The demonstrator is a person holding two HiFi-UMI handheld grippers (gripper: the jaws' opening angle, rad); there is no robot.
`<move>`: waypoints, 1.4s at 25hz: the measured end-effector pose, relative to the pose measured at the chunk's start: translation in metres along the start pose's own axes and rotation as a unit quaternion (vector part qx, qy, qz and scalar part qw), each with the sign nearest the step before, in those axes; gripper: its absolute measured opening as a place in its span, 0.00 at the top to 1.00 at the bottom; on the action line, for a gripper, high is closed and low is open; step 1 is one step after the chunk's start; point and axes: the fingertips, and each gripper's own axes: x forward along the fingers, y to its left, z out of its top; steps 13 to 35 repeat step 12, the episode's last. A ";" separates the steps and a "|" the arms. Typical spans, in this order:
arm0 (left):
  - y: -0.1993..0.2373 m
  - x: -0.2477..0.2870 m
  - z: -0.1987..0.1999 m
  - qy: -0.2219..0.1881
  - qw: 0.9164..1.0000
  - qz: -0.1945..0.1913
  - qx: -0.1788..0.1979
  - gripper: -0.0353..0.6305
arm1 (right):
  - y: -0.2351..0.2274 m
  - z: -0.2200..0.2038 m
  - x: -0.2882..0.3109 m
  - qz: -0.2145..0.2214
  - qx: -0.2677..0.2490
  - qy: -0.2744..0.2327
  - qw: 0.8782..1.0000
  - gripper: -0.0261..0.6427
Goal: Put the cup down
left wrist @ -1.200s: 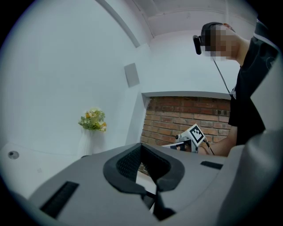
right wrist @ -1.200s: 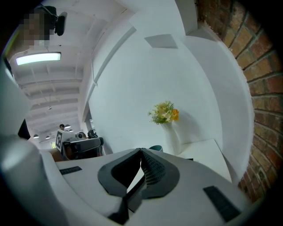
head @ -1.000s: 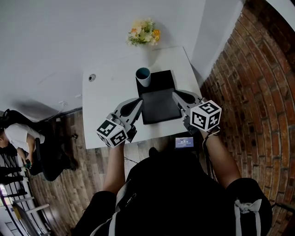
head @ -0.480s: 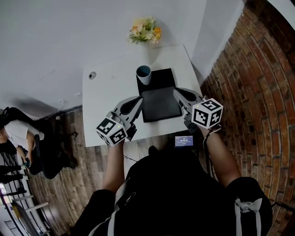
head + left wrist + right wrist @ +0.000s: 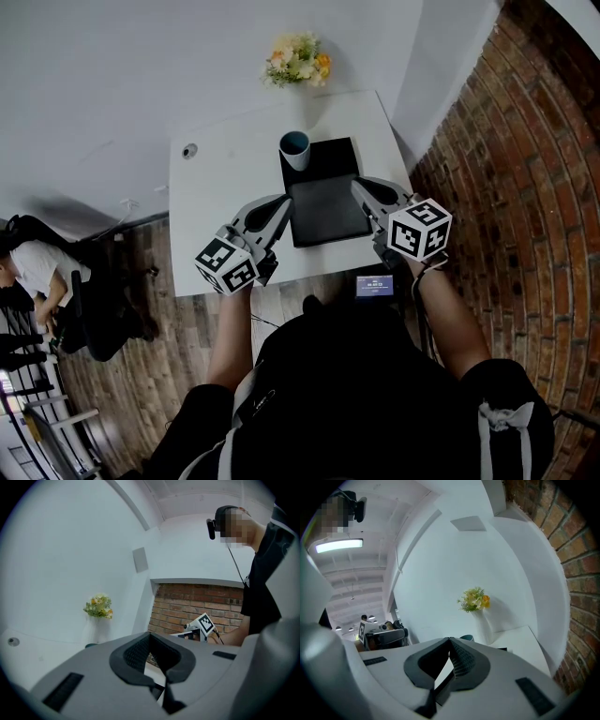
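Both the left gripper (image 5: 281, 202) and the right gripper (image 5: 362, 187) are held with jaws pressed together, nothing pinched. The round cup (image 5: 294, 150), white outside and teal inside, is stood at the far left corner of the flat black mat (image 5: 328, 202), well apart from them. Only its rim is shown in the gripper views.

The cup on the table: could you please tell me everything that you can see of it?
The white round cup with a teal inside stands upright, mouth up, on the far left corner of the flat black mat on the white table. It tapers slightly toward its base, looks smooth, and shows no handle. Only the mat touches it. Whether it holds anything cannot be told.
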 end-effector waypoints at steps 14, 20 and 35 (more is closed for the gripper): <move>0.002 0.000 -0.002 -0.002 1.000 -0.002 -0.005 0.94 | -0.005 -0.001 0.000 -0.013 -0.007 0.003 1.000 0.94; 0.002 0.000 -0.002 -0.002 1.000 -0.002 -0.005 0.94 | -0.005 -0.001 0.000 -0.013 -0.007 0.003 1.000 0.94; 0.002 0.000 -0.002 -0.002 1.000 -0.002 -0.005 0.94 | -0.005 -0.001 0.000 -0.013 -0.007 0.003 1.000 0.94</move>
